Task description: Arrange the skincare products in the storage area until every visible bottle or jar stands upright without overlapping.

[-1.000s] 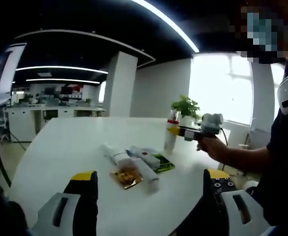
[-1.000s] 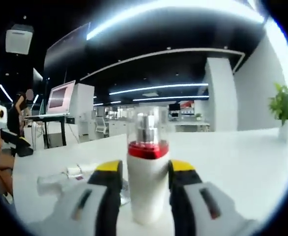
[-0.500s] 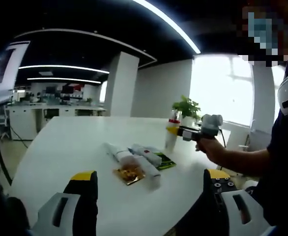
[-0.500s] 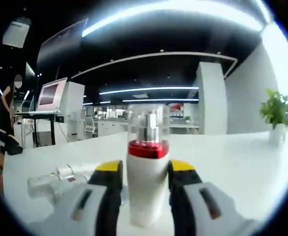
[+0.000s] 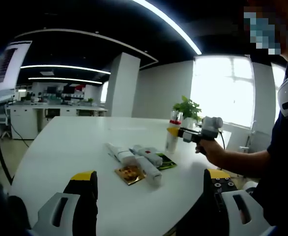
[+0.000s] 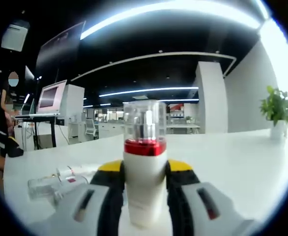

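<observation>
A white bottle (image 6: pixel 144 172) with a red band and a clear cap stands upright between my right gripper's (image 6: pixel 144 168) jaws, which are shut on it. From the left gripper view the same bottle (image 5: pixel 172 136) is at the far right of the white table (image 5: pixel 70 147), with my right gripper (image 5: pixel 182 132) on it. Nearer lie several white tubes (image 5: pixel 146 158) on their sides, beside a gold sachet (image 5: pixel 129 174) and a green sachet (image 5: pixel 165 162). My left gripper (image 5: pixel 150 176) hangs open over the table's near edge, holding nothing. The lying tubes (image 6: pixel 60 180) are left of the bottle.
A potted plant (image 5: pixel 186 108) stands behind the bottle near the bright window, and the plant (image 6: pixel 276 105) sits at the right. A person's hand (image 5: pixel 212 148) and dark sleeve are to the right. A monitor (image 6: pixel 50 98) on a stand is beyond the table.
The right gripper stays shut on the bottle, which sits slightly higher in its view. Both views have shifted a little; the lying tubes and sachets have not moved.
</observation>
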The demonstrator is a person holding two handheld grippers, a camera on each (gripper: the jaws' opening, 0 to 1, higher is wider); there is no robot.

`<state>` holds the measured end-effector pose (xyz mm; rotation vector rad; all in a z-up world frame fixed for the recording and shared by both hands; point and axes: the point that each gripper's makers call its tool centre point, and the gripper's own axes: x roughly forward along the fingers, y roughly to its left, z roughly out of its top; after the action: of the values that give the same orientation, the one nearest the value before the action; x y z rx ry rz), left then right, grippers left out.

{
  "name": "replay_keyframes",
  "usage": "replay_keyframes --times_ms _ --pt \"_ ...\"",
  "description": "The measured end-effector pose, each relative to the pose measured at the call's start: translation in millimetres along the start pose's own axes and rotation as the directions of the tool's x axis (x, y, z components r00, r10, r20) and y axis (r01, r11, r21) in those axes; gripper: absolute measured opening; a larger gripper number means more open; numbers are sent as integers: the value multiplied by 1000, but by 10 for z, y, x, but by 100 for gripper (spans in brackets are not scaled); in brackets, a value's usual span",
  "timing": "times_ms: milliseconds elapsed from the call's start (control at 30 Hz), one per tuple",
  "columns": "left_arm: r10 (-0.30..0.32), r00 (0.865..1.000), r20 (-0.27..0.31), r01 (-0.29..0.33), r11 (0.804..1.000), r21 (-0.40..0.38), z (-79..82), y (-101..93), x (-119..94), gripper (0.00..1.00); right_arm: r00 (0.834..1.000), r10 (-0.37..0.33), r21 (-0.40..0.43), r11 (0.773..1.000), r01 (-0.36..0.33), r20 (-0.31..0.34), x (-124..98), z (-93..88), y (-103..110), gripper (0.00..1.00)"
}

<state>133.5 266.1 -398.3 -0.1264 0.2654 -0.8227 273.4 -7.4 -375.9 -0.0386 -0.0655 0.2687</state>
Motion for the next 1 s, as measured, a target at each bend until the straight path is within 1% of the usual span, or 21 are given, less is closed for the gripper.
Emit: replay_keyframes --times_ms 400,467,533,633,867,967,1000 --pt "5 1000 -1 -5 1000 4 -5 -18 -4 90 994 107 25 994 -107 10 -5 -3 28 33" --pt "5 1000 -3 -5 1000 2 -11 -24 -3 90 989 145 28 989 -145 16 -13 0 56 33" --pt "6 1000 -6 -6 1000 3 -18 -28 -5 90 981 194 25 981 -195 21 -21 5 94 33" --pt "8 1000 -7 -8 1000 2 -22 -28 -10 90 973 230 29 973 -230 26 -32 5 108 33" --pt "11 1000 -6 -11 1000 7 -4 -27 -13 90 966 255 27 966 -256 30 -53 10 150 33" --pt "9 1000 -10 -9 1000 9 -3 -30 -9 90 972 233 18 972 -233 18 -73 8 184 35" --pt "10 1000 -12 -10 1000 12 -4 -29 -10 90 976 219 11 976 -219 5 -74 -4 187 36"
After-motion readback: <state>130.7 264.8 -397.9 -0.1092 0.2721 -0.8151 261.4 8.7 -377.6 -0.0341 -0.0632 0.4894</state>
